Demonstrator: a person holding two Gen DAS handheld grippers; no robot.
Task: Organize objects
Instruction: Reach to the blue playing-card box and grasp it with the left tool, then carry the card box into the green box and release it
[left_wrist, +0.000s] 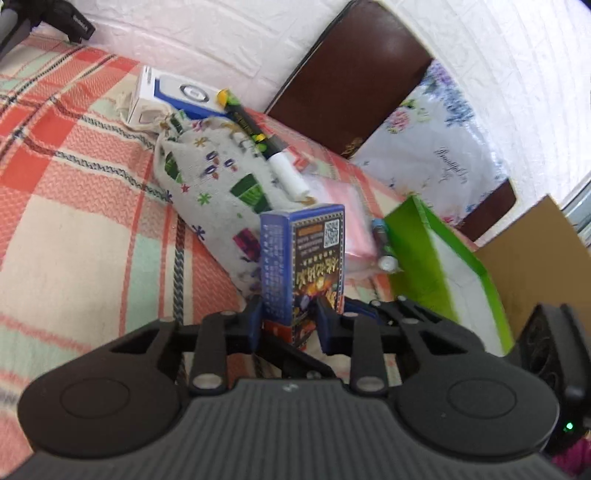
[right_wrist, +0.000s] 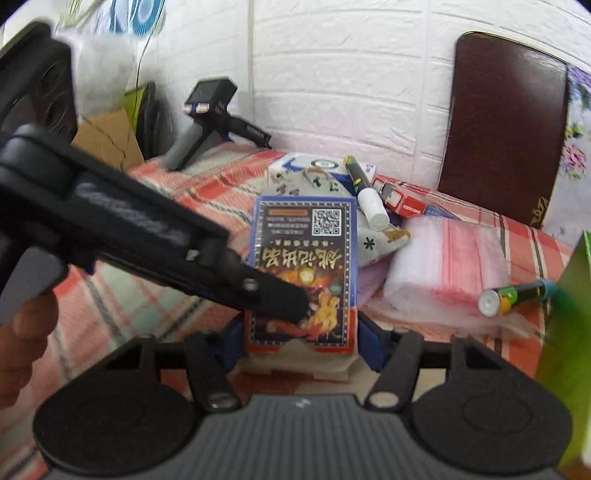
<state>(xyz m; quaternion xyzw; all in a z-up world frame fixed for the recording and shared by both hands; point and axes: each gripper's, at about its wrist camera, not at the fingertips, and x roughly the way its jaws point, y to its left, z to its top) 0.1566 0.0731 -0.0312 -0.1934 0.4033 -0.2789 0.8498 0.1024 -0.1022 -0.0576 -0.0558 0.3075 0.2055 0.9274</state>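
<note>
Left gripper (left_wrist: 290, 325) has its blue pads clamped on the narrow sides of a blue card box (left_wrist: 303, 273), which stands upright over the bedspread. Right gripper (right_wrist: 303, 341) straddles the same box (right_wrist: 306, 258) at its wide faces, jaws roughly half open; whether the pads press on it I cannot tell. Box front shows a QR code and upside-down Chinese lettering, too blurred to read. Just behind it lies a grey drawstring pouch (left_wrist: 210, 181) printed with coloured shapes, closed, contents hidden. A black marker (left_wrist: 258, 140) with a white cap rests across the pouch, and a white-and-blue carton (left_wrist: 166, 96) sits beyond. To the right sits a stack of clear zip bags (right_wrist: 443, 258) with a battery (right_wrist: 513, 295) touching it, next to a green paper bag (left_wrist: 443, 258), open, inside unseen. Red-and-cream plaid bedspread (left_wrist: 74, 184) covers the surface; white brick-pattern wall (right_wrist: 351, 74), dark brown headboard (right_wrist: 506, 122) and a floral pillow (left_wrist: 436, 147) stand behind.
</note>
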